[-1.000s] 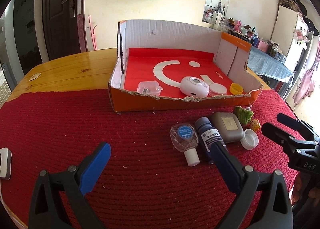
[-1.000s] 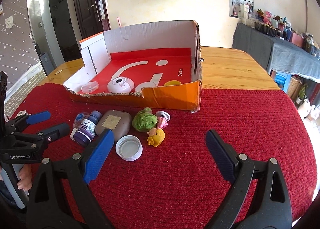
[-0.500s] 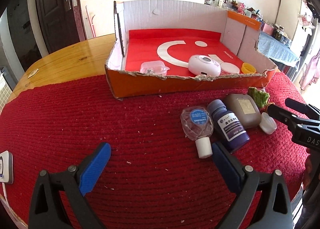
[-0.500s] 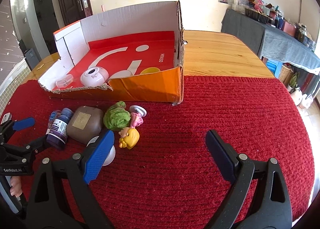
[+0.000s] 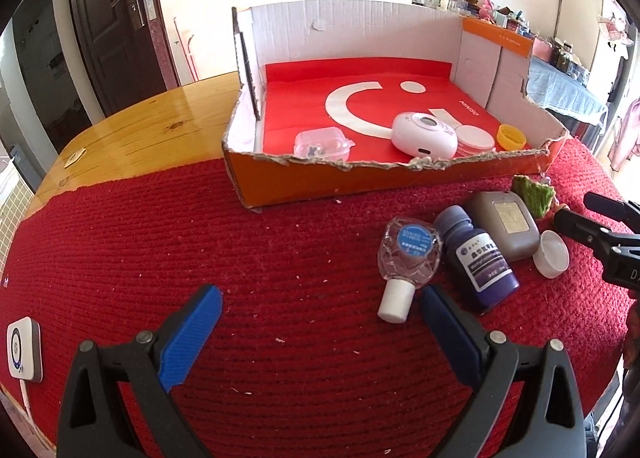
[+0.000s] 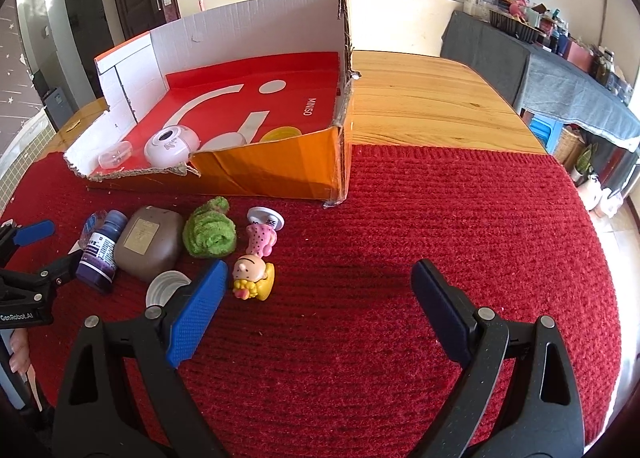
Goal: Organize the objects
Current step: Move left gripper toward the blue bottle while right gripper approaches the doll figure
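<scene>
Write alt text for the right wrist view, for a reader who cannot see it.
The open right gripper hovers empty over a red mat, near a toy figure, green cloth, white cap, brown case and dark bottle. Behind them sits a torn orange box.

Left gripper [image 5: 320, 322]: black plastic clamp-style arms, blue ribbed pads [image 5: 188, 338] on the inner faces, silver screws near the pads; white "GenRobot.AI" lettering on its body in the right wrist view. Right gripper [image 6: 320, 298]: same black frame, blue textured pads [image 6: 196, 310], silver rivets. Bare skin of a hand [image 6: 18, 354] behind the left unit.
</scene>
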Tool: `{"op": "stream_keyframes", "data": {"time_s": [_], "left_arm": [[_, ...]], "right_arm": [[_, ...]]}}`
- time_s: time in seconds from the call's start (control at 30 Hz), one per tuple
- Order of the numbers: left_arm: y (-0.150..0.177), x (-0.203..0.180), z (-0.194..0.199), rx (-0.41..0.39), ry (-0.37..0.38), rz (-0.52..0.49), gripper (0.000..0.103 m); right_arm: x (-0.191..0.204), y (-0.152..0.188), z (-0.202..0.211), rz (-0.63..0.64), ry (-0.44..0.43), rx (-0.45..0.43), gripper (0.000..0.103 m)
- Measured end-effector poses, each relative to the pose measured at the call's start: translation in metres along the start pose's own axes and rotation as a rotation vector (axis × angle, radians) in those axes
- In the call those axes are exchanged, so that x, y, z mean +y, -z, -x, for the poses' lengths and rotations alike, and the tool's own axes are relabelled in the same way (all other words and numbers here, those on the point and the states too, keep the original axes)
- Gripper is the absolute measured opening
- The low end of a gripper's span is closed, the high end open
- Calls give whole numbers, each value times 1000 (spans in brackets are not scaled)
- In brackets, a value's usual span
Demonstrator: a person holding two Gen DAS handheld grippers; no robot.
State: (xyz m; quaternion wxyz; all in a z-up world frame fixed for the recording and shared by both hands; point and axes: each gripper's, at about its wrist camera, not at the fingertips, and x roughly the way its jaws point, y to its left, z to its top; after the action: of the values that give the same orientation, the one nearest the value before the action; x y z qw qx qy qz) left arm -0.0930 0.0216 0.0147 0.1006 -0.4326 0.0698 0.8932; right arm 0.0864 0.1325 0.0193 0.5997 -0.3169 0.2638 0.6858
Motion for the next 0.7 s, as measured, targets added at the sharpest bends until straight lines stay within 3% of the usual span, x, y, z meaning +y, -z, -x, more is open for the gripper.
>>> {"op": "stream_keyframes", "data": {"time_s": [0.13, 0.27, 0.43, 0.7], "left_arm": [[-3, -7, 0, -7, 12, -29, 98], [-7, -10, -2, -6, 29, -36, 92], [-8, -9, -2, -7, 56, -29, 86], [-6, -11, 0, -17, 90, -37, 74]], "right_arm": [[6, -2, -4, 27, -4, 7, 93], [11, -4, -9, 45, -1, 17, 82], [14, -6, -10, 52, -7, 19, 78], [19, -8, -10, 66, -21, 15, 56]]}}
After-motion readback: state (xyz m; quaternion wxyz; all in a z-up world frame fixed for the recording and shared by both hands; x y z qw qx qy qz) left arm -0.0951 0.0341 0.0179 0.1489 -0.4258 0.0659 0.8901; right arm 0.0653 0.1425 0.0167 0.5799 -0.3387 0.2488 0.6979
